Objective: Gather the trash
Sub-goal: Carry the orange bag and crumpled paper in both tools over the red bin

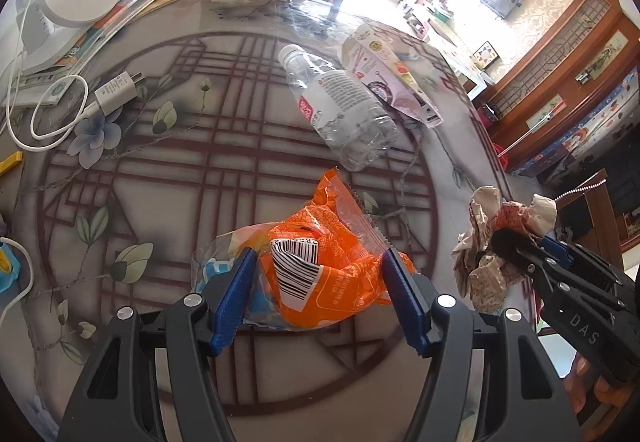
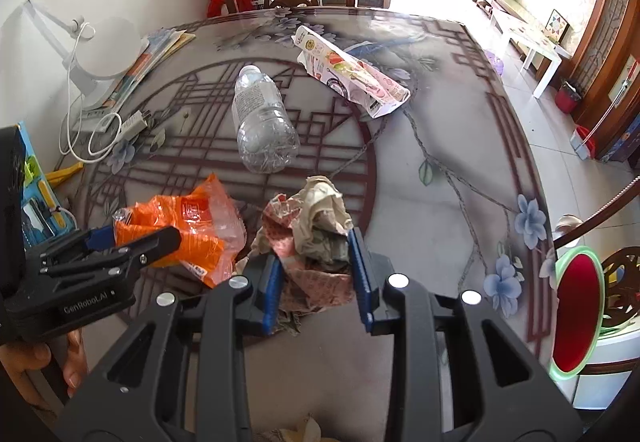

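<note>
My left gripper (image 1: 318, 292) is clamped on the orange wrapper (image 1: 328, 262), right gripper (image 2: 318, 278) squeezing the crumpled paper wad (image 2: 316, 230), both low over the table (image 2: 440, 146). Farther out, the empty bottle (image 2: 262, 122) lies on its side, cap pointing away, beside the flattened carton (image 2: 352, 72).
</note>
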A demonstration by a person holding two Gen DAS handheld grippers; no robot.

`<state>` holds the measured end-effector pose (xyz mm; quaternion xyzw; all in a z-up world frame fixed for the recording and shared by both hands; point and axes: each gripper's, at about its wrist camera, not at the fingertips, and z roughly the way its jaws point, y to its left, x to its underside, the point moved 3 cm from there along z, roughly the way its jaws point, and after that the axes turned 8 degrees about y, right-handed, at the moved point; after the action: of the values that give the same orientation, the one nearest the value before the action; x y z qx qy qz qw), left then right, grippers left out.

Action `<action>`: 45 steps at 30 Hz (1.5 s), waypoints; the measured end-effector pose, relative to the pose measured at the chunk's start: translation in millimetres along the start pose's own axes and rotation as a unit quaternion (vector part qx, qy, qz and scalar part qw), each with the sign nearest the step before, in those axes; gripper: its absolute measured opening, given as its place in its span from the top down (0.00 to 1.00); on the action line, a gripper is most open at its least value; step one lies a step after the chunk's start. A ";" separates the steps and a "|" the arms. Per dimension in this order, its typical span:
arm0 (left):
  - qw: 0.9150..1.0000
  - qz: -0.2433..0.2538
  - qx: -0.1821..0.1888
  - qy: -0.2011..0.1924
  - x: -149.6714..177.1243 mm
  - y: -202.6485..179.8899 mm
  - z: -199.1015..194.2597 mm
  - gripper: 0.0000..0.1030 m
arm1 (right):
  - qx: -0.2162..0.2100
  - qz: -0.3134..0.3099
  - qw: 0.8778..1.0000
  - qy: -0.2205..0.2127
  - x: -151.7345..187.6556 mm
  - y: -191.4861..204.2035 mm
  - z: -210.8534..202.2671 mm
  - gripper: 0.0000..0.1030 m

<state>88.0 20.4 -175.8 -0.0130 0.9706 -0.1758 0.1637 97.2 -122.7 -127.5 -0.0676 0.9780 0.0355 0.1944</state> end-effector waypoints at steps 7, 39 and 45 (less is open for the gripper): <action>1.000 0.014 0.008 -0.003 6.2 -8.7 -6.6 0.40 | 0.010 0.006 1.000 -0.013 8.1 0.1 -16.4 0.71; 0.996 0.092 0.003 -0.016 35.6 -94.9 -24.1 0.40 | 0.023 0.080 0.995 -0.048 61.7 -65.4 -61.2 0.71; 0.995 0.104 0.000 -0.007 43.9 -124.3 -15.1 0.40 | 0.019 0.094 0.994 -0.043 75.4 -94.6 -62.0 0.71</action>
<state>37.6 -94.7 -133.3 0.0873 0.9655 -0.1579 0.1879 18.7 -231.0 -103.5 0.0302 0.9712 0.0383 0.2334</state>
